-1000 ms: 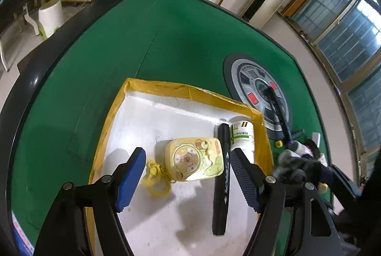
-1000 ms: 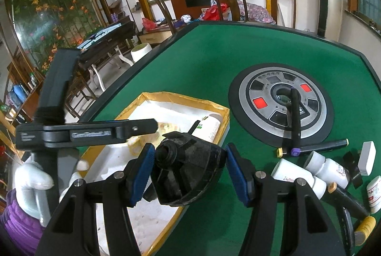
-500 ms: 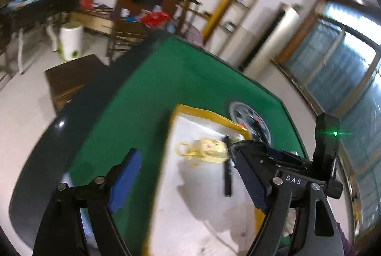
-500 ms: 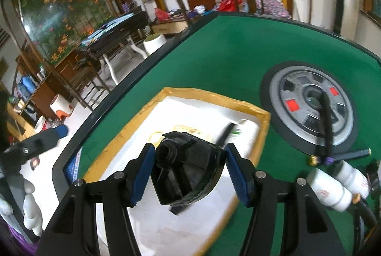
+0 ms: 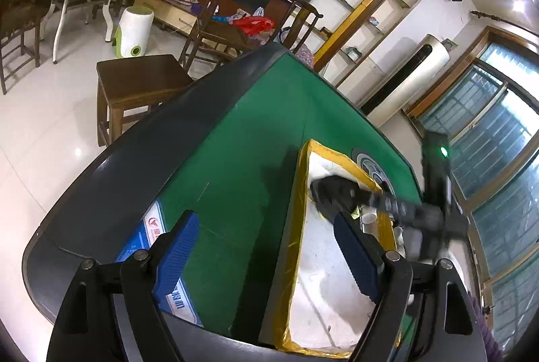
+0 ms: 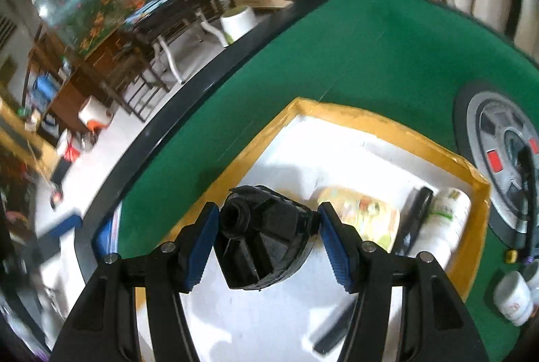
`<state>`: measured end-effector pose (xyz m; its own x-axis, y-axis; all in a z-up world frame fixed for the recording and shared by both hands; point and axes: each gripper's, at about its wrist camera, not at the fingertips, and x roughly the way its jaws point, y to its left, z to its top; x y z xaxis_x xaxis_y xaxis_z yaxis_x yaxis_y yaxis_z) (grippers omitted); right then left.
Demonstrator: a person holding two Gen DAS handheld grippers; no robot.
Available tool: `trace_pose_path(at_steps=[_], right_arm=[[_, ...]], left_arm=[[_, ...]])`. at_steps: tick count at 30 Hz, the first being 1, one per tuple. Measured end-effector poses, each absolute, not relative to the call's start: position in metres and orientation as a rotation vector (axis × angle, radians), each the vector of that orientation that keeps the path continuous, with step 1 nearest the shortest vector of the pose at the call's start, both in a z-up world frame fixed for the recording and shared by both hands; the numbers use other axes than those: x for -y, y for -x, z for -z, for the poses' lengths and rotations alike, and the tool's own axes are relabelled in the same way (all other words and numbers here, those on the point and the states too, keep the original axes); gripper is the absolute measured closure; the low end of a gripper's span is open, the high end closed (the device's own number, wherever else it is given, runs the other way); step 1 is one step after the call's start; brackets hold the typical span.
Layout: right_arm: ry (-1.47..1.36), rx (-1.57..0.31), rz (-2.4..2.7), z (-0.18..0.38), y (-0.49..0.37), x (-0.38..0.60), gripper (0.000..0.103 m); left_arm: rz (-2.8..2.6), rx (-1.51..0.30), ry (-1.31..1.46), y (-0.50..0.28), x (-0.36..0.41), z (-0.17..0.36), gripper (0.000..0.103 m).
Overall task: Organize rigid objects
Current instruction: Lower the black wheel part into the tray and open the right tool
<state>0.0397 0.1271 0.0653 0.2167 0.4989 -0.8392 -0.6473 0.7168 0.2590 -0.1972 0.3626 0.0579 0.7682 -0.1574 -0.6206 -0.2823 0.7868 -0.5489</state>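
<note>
My right gripper (image 6: 266,229) is shut on a black faceted plastic part (image 6: 266,247) and holds it over the yellow-rimmed white tray (image 6: 353,117). In the tray lie a yellow toy case (image 6: 357,213), a black pen (image 6: 416,213) and a white bottle with a green label (image 6: 444,223). My left gripper (image 5: 266,247) is open and empty, pulled back over the tray's left rim (image 5: 293,220) and the green felt. The right gripper and the black part show blurred in the left wrist view (image 5: 340,193).
The green mahjong table (image 6: 353,52) has a round centre console (image 6: 502,156) at the right. White bottles (image 6: 513,298) stand right of the tray. A blue-and-white card (image 5: 145,244) lies at the table's near-left edge. Chairs and a stool (image 5: 134,85) stand beyond.
My left gripper has drawn back and swung left, away from the tray's contents. My right gripper has carried the black part left, from the tray's edge to over its inside.
</note>
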Motion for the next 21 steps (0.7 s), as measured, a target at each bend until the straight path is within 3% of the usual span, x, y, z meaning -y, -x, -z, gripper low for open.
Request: trace_pose_path(at_steps=[11, 21], right_arm=[[-0.059, -1.181, -0.721, -0.046, -0.087, -0.126, 0.041], [-0.078, -0.998, -0.713, -0.094, -0.064, -0.070, 0.034]], left_arm=[[-0.051, -0.716, 0.642, 0.196, -0.354, -0.057, 0.018], [-0.037, -0.725, 0.604, 0.196, -0.336, -0.065, 0.014]])
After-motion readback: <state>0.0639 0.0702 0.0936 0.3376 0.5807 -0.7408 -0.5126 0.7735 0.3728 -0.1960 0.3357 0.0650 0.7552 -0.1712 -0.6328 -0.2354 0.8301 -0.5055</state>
